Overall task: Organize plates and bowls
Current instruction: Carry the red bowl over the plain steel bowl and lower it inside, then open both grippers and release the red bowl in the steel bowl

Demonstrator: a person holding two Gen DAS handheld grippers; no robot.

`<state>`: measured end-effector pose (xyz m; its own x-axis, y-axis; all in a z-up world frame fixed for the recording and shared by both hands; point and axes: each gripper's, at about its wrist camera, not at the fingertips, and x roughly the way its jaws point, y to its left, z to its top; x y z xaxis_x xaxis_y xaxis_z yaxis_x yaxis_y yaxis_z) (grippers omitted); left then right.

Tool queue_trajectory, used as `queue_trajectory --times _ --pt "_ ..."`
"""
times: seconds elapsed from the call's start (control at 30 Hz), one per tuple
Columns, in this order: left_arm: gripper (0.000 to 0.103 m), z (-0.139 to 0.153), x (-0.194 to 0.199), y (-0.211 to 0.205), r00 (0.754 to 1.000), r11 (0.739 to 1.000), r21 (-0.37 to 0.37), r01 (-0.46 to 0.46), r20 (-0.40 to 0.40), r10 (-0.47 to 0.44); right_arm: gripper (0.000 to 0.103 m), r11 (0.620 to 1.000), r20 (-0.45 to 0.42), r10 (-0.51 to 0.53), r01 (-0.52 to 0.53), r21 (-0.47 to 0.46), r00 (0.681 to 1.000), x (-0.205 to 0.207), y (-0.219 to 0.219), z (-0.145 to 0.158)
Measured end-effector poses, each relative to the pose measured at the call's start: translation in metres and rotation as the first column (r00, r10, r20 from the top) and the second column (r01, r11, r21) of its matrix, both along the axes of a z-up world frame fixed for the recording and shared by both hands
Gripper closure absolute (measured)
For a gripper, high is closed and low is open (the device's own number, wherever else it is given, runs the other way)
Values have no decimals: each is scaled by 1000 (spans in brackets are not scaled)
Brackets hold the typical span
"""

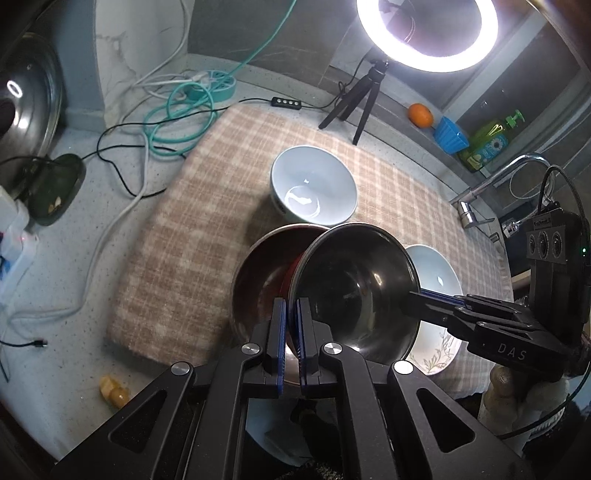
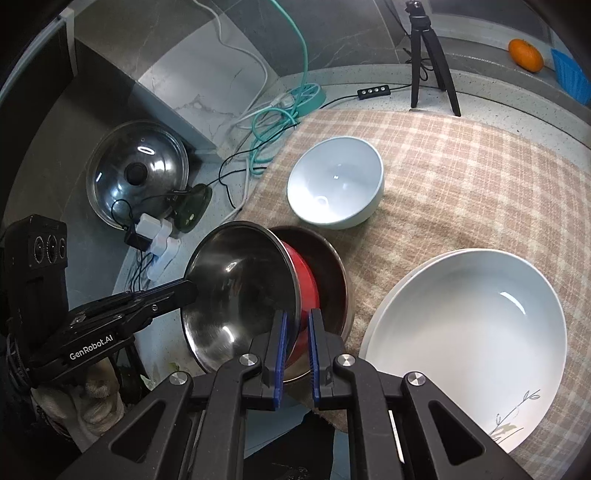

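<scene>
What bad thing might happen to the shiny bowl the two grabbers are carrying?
Both the left gripper and the right gripper pinch only the thin rim of the red-sided steel bowl, so it might slip. It hangs tilted over another steel bowl, so it might clang down crooked or bump the white bowl nearby.

Main light is a ring light (image 1: 428,33) at top of the left wrist view, blown out white with surrounding glare. Rest of both views is dim, bluish. Ring reflections show in the white bowl (image 1: 314,186), the pot lid (image 2: 138,173) and the steel bowl (image 2: 240,291). Soft shadow beside the white bowl on the checked cloth (image 2: 461,166). Strong fisheye bending, dark vignette at the corners. Focus is sharp, no motion blur visible.
</scene>
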<state>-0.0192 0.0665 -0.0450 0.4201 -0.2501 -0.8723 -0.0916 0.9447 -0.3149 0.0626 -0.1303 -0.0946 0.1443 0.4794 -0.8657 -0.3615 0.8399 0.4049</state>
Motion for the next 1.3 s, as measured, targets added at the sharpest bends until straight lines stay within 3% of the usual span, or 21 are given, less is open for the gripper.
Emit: queue_trajectory --times 0.6,1.3 --pt "99 -29 9 2 999 1000 22 -7 -47 8 93 998 -47 -14 11 -65 999 4 14 -42" --pt "99 -47 17 1 996 998 61 1 -92 5 90 989 -15 27 -29 -144 1000 12 27 -47"
